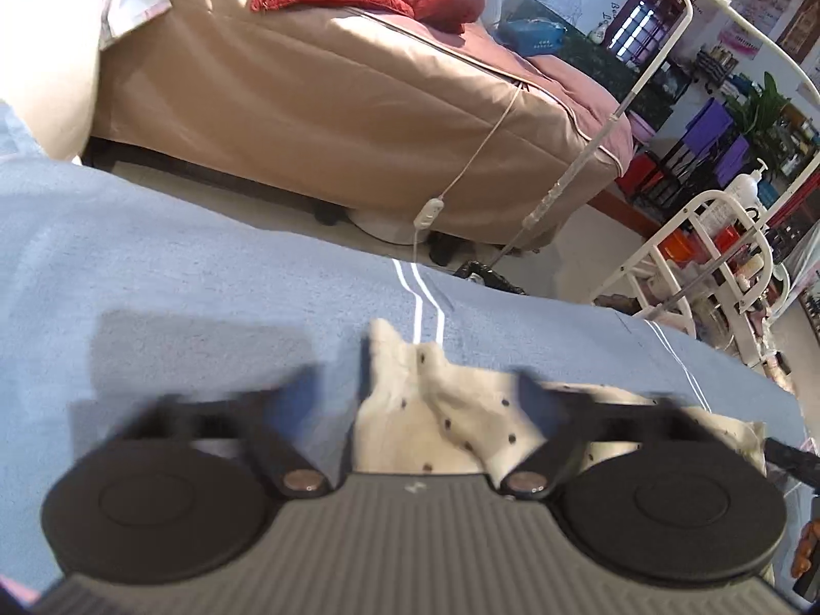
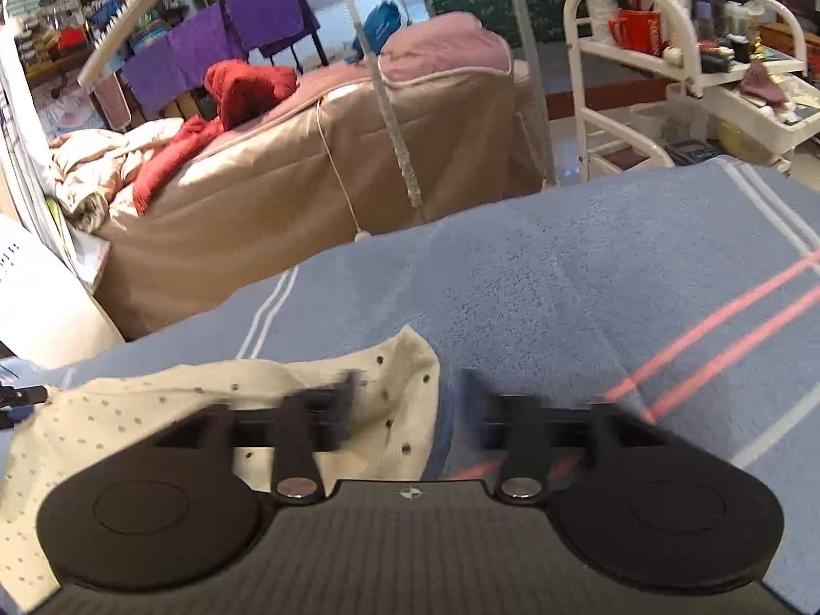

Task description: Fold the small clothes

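Dotted cream garment [image 1: 461, 425] flat on blue towel [image 1: 179, 266]. Left gripper [image 1: 417, 389] wide open, garment between fingers, ungrasped. Right gripper [image 2: 407, 394] open, straddling garment's edge, empty.

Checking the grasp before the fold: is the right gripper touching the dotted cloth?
Cannot tell. In the right wrist view the right gripper stands open over the dotted cloth's edge, with one blurred finger overlapping it; no view plainly shows contact or gap.
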{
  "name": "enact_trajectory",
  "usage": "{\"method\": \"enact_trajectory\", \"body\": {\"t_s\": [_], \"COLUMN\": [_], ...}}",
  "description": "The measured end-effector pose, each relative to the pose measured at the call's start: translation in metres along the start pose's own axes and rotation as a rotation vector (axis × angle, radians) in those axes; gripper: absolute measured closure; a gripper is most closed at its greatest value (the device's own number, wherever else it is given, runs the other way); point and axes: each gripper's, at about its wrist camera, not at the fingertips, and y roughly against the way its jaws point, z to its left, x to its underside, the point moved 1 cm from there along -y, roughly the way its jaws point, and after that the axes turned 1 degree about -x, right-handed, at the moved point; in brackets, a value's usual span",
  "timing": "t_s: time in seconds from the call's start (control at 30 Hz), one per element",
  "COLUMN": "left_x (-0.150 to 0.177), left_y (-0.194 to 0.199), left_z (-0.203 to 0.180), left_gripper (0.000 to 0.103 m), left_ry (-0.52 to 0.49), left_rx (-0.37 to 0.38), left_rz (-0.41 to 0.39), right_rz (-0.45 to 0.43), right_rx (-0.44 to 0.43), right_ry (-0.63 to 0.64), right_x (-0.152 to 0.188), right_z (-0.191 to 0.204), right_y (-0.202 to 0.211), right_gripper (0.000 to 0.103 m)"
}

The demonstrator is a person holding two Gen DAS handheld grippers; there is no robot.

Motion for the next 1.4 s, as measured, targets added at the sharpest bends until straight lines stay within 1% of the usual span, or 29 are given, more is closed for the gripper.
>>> {"method": "enact_trajectory", "body": {"t_s": [0.07,0.17,0.27,0.37,0.4,0.47,0.5,0.53,0.57,0.6,0.67,0.7,0.77,0.83,0.9,0.97,1.03,1.07,1.1,1.13,1.2,1.27,1.33,1.4], "left_x": [0.008,0.033,0.081,0.138,0.155,0.181,0.189,0.195,0.200,0.206,0.208,0.209,0.209,0.210,0.209,0.207,0.204,0.203,0.202,0.202,0.201,0.200,0.199,0.199], "left_y": [0.022,0.062,0.108,0.144,0.150,0.155,0.154,0.154,0.154,0.156,0.153,0.149,0.143,0.139,0.135,0.131,0.126,0.123,0.121,0.118,0.115,0.115,0.114,0.114], "left_z": [-0.003,-0.008,-0.020,-0.035,-0.042,-0.051,-0.053,-0.053,-0.051,-0.046,-0.036,-0.034,-0.031,-0.030,-0.030,-0.032,-0.037,-0.038,-0.038,-0.038,-0.040,-0.044,-0.046,-0.046], "left_gripper": [0.000,0.000,0.000,0.000,0.001,0.006,0.011,0.019,0.024,0.028,0.028,0.029,0.034,0.036,0.037,0.045,0.057,0.061,0.068,0.070,0.072,0.075,0.076,0.076], "left_ry": [-0.077,-0.182,-0.262,-0.333,-0.363,-0.395,-0.389,-0.373,-0.342,-0.291,-0.214,-0.198,-0.197,-0.187,-0.187,-0.202,-0.230,-0.228,-0.217,-0.205,-0.192,-0.193,-0.199,-0.200], "left_rx": [-0.003,0.010,0.005,-0.006,-0.019,-0.059,-0.078,-0.093,-0.097,-0.081,-0.051,-0.049,-0.055,-0.042,-0.049,-0.073,-0.076,-0.072,-0.069,-0.069,-0.078,-0.083,-0.091,-0.091], "left_rz": [-0.021,-0.055,-0.079,-0.131,-0.133,-0.131,-0.124,-0.115,-0.105,-0.094,-0.082,-0.072,-0.053,-0.048,-0.050,-0.052,-0.052,-0.045,-0.043,-0.042,-0.037,-0.031,-0.024,-0.020], "right_rz": [-0.034,-0.036,-0.023,-0.024,-0.024,-0.029,-0.031,-0.035,-0.034,-0.029,-0.035,-0.037,-0.032,-0.027,-0.040,-0.064,-0.086,-0.091,-0.082,-0.063,-0.054,-0.063,-0.082,-0.105], "right_rx": [-0.023,-0.096,-0.146,-0.157,-0.142,-0.099,-0.081,-0.058,-0.037,-0.022,0.007,0.025,0.057,0.084,0.130,0.193,0.230,0.238,0.246,0.248,0.243,0.258,0.293,0.299], "right_ry": [0.058,0.150,0.241,0.342,0.410,0.502,0.537,0.572,0.600,0.623,0.670,0.688,0.705,0.683,0.663,0.647,0.625,0.616,0.617,0.624,0.631,0.643,0.669,0.687], "right_x": [0.007,0.030,0.062,0.100,0.112,0.133,0.143,0.150,0.156,0.162,0.171,0.175,0.180,0.181,0.180,0.177,0.175,0.173,0.173,0.173,0.175,0.177,0.181,0.184], "right_z": [0.007,0.020,0.041,0.068,0.081,0.099,0.106,0.112,0.117,0.121,0.126,0.128,0.127,0.124,0.122,0.120,0.119,0.118,0.118,0.118,0.119,0.123,0.130,0.137], "right_y": [0.025,0.066,0.106,0.138,0.144,0.150,0.152,0.152,0.152,0.151,0.151,0.150,0.148,0.145,0.139,0.134,0.131,0.130,0.126,0.121,0.115,0.113,0.114,0.118], "right_gripper": [0.000,0.000,0.000,0.000,0.000,0.004,0.009,0.013,0.022,0.024,0.024,0.024,0.024,0.029,0.030,0.030,0.030,0.030,0.030,0.031,0.043,0.043,0.043,0.043]}}
